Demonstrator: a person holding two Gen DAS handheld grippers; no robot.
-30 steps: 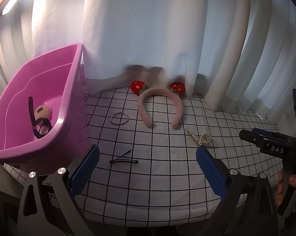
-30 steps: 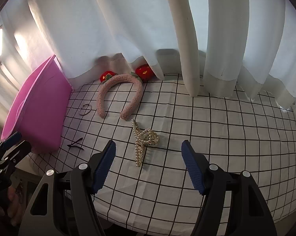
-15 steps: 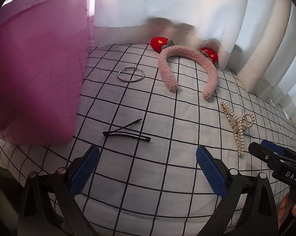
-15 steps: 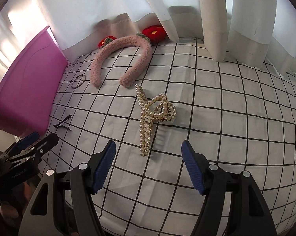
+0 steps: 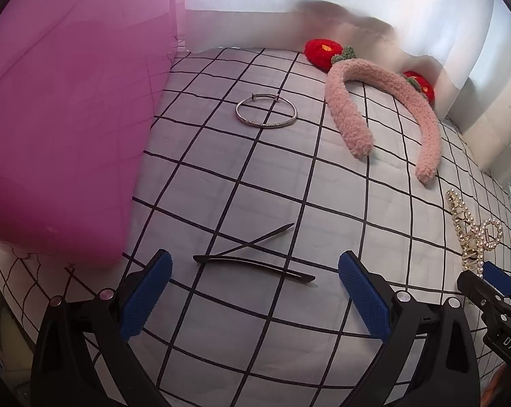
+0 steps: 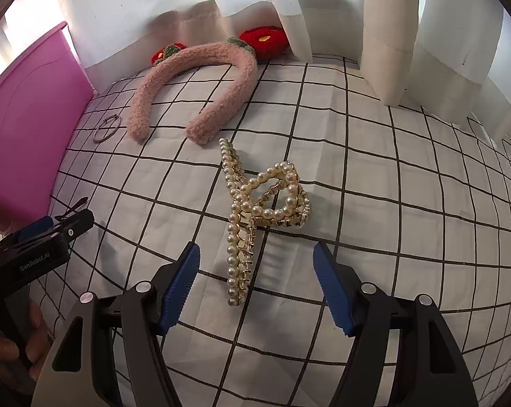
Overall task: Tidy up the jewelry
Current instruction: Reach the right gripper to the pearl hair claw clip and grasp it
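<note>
Both wide-open grippers have closed in: my left gripper (image 5: 253,293) straddles thin, slippery hairpins (image 5: 255,259), right gripper (image 6: 255,286) the rigid, bumpy pearl claw clip (image 6: 255,217).

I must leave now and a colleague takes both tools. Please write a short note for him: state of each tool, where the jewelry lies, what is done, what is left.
Left tool: open, empty, low over the black hair pins.
Right tool: open, empty, low over the pearl claw clip.
On the grid cloth: silver bangle and pink fluffy headband, apart from each other, beside the pink bin.
Done: nothing visible here; the bin's inside is hidden.
Left: all four pieces are outside the bin.
</note>
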